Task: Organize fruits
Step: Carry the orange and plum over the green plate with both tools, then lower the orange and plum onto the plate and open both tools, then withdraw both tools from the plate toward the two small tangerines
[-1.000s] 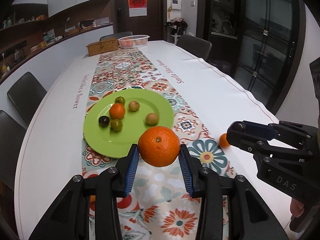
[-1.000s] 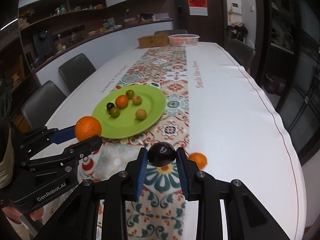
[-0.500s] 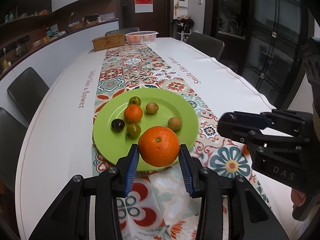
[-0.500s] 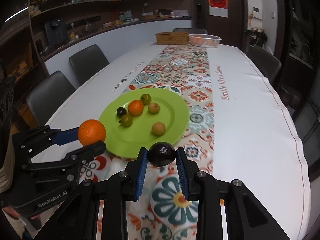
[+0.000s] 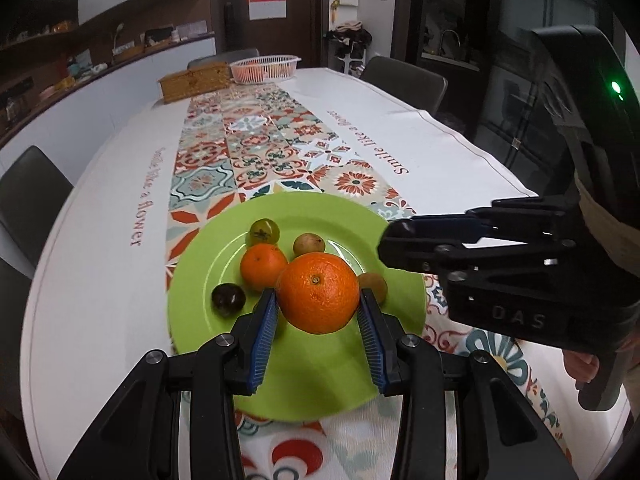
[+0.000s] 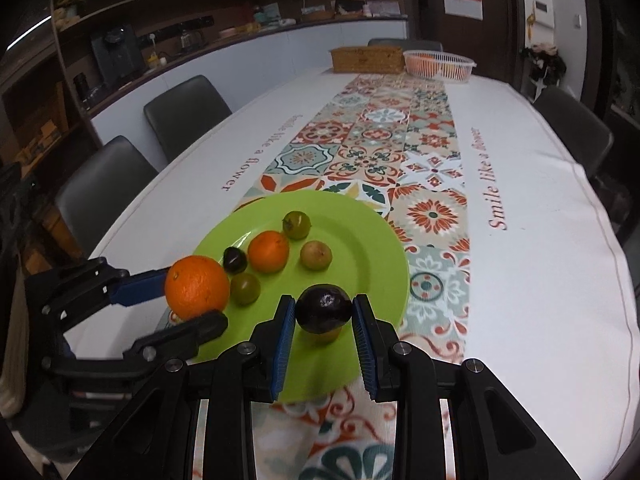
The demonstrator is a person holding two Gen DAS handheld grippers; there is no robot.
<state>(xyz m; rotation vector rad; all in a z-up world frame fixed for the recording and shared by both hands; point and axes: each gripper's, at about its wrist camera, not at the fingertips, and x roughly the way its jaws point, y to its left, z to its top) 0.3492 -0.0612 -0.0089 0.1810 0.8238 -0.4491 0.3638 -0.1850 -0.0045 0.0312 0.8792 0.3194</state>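
Note:
My left gripper (image 5: 318,312) is shut on a large orange (image 5: 318,298) and holds it above the near part of the green plate (image 5: 320,380). My right gripper (image 6: 323,320) is shut on a dark purple fruit (image 6: 323,308) over the plate's (image 6: 360,240) near right edge. On the plate lie a small orange (image 5: 262,266), a dark fruit (image 5: 228,300), a green fruit (image 5: 264,231) and two tan fruits (image 5: 309,244). The right gripper shows at the right of the left wrist view (image 5: 404,248); the left gripper shows at the left of the right wrist view (image 6: 200,304).
The plate sits on a patterned runner (image 6: 380,148) on a long white table (image 6: 540,260). A woven box (image 6: 366,59) and a white basket (image 6: 438,65) stand at the far end. Dark chairs (image 6: 184,112) line both sides.
Both grippers have moved forward over the plate with their fruits still held. The large orange now hangs above the plate rather than in front of it.

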